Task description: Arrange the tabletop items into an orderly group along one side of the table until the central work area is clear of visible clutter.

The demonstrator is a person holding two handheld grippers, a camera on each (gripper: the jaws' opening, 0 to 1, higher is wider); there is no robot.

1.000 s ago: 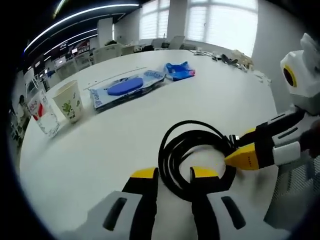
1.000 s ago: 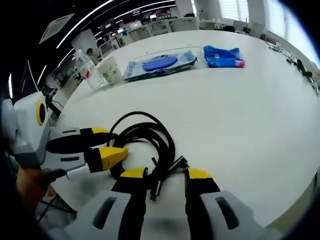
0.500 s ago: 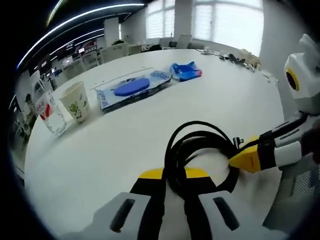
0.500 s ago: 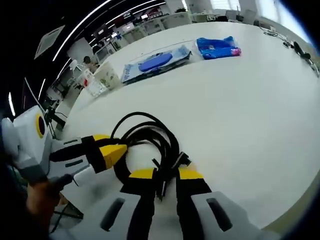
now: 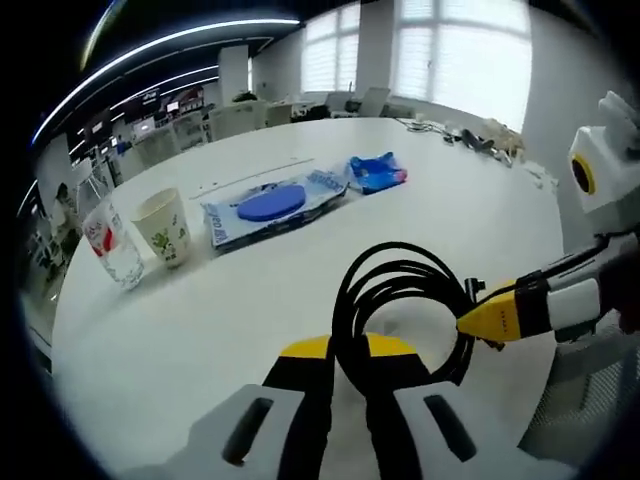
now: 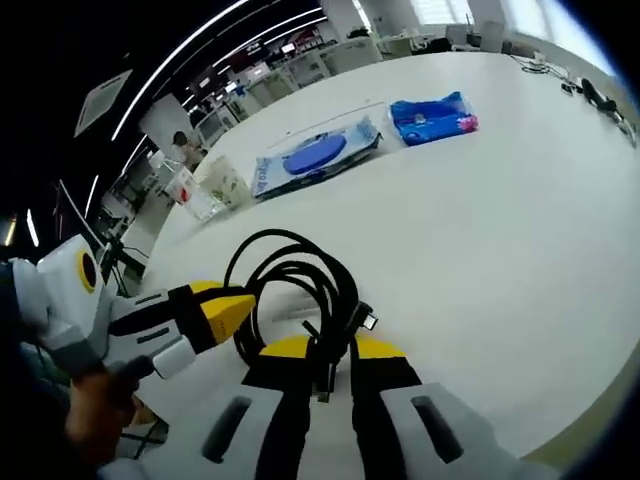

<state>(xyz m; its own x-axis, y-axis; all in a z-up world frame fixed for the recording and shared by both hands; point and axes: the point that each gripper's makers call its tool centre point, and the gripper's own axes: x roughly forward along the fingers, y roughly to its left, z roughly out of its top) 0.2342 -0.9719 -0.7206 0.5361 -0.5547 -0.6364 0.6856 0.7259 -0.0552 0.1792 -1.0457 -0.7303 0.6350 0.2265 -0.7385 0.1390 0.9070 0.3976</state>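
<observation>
A coiled black cable (image 5: 400, 300) hangs just above the white table (image 5: 250, 290). My left gripper (image 5: 347, 352) is shut on the near side of the coil. My right gripper (image 6: 327, 352) is shut on the other side of the same black cable (image 6: 295, 290), near its plug ends. The right gripper (image 5: 500, 312) enters the left gripper view from the right. The left gripper (image 6: 215, 310) enters the right gripper view from the left. Both hold the coil close to the table's near edge.
Along the far side stand a clear glass (image 5: 110, 245), a paper cup (image 5: 165, 228), a packet with a blue disc (image 5: 270, 205) and a blue pouch (image 5: 376, 172). The same row shows in the right gripper view, from the paper cup (image 6: 222, 182) to the blue pouch (image 6: 432, 115). Chairs and desks stand beyond.
Both grippers have closed on the cable, which was lying between their open jaws a second ago. The coil has risen slightly off the table.
</observation>
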